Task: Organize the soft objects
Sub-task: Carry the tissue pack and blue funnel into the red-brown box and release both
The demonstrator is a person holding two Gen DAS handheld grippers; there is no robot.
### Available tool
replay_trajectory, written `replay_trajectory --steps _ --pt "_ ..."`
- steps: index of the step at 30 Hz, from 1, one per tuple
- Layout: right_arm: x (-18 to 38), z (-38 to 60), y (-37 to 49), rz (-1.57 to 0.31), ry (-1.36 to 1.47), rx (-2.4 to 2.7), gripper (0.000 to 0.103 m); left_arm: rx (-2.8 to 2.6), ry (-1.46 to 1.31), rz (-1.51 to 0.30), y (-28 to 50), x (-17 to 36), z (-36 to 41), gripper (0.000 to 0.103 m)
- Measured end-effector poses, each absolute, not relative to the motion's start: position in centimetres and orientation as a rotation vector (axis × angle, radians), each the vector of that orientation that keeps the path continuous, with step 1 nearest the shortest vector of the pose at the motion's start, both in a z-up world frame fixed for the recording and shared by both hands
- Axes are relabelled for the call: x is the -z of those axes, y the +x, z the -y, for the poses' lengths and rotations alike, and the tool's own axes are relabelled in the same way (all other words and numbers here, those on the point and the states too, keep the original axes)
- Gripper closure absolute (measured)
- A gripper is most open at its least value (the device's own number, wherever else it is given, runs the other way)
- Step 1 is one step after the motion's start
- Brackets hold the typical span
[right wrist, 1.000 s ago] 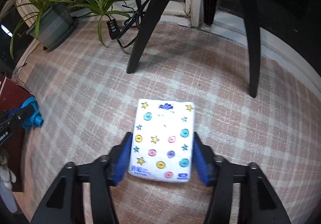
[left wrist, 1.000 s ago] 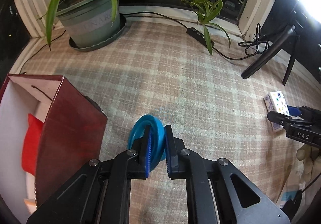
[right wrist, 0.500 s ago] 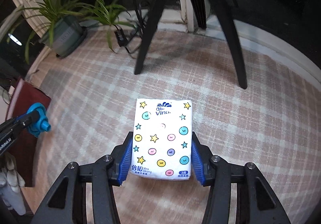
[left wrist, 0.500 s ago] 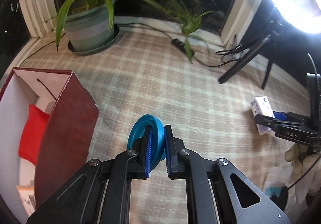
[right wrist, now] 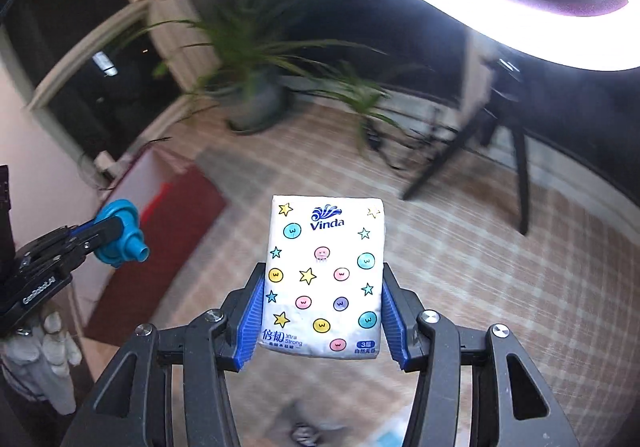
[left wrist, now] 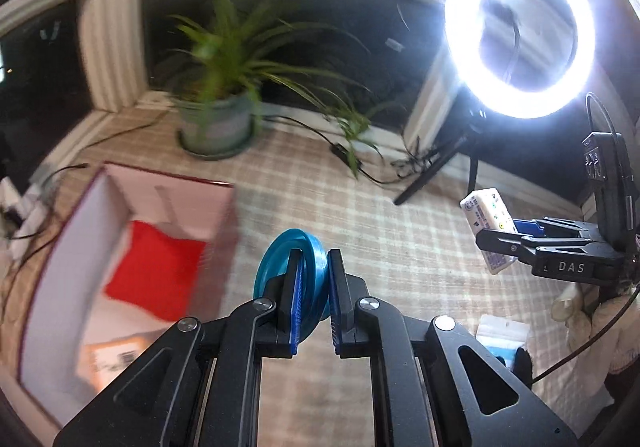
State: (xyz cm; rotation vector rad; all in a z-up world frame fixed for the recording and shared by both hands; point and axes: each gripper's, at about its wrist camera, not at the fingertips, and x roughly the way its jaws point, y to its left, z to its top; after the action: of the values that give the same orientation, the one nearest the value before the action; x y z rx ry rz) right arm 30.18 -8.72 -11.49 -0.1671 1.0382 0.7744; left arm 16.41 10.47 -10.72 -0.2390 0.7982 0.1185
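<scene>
Left gripper (left wrist: 313,297): matt black plastic arms with bright metal rivets; ribbed blue pads
Blue disc (left wrist: 289,279): glossy, smooth blue material, rubber or plastic by the look
Right gripper (right wrist: 322,321): the same matt black plastic; ribbed blue pads
Tissue pack (right wrist: 325,275): thin glossy plastic film, white, printed, slightly crinkled
Rug (left wrist: 400,247): woven cloth, matt, coarse plaid weave
Bag (left wrist: 72,247): smooth paper; dark red outside, white inside
Red cushion (left wrist: 156,271): matt cloth
Plant pot (left wrist: 216,127): smooth grey-green, dull finish; material unclear through blur

A home's bay window nook: plaid carpet (left wrist: 400,247), potted plant (left wrist: 218,123) upper centre, ring light (left wrist: 520,27) upper right.
</scene>
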Motion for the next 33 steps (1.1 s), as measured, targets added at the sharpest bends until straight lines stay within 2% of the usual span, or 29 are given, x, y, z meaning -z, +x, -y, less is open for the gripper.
replay_trajectory --steps 6,13,24,33 --pt "9.1 2.8 26.1 -1.019 -0.195 -0.893 0.055 -0.21 -0.274 -0.753 10.6 9.1 -15.7 0.093" --pt "8.9 -4.7 22.1 -1.021 -0.226 -0.998 0.055 -0.3 -0.339 -0.771 6.1 10.3 -20.8 0.093" --pt "12.8 -14.5 20.1 -1.138 -0.256 -1.019 0.055 -0.313 -0.367 -0.842 5.0 13.1 -24.1 0.093" --pt "15.0 -19.0 20.5 -1.178 -0.278 -0.956 0.055 -0.271 -0.35 -0.868 4.9 13.7 -25.7 0.093"
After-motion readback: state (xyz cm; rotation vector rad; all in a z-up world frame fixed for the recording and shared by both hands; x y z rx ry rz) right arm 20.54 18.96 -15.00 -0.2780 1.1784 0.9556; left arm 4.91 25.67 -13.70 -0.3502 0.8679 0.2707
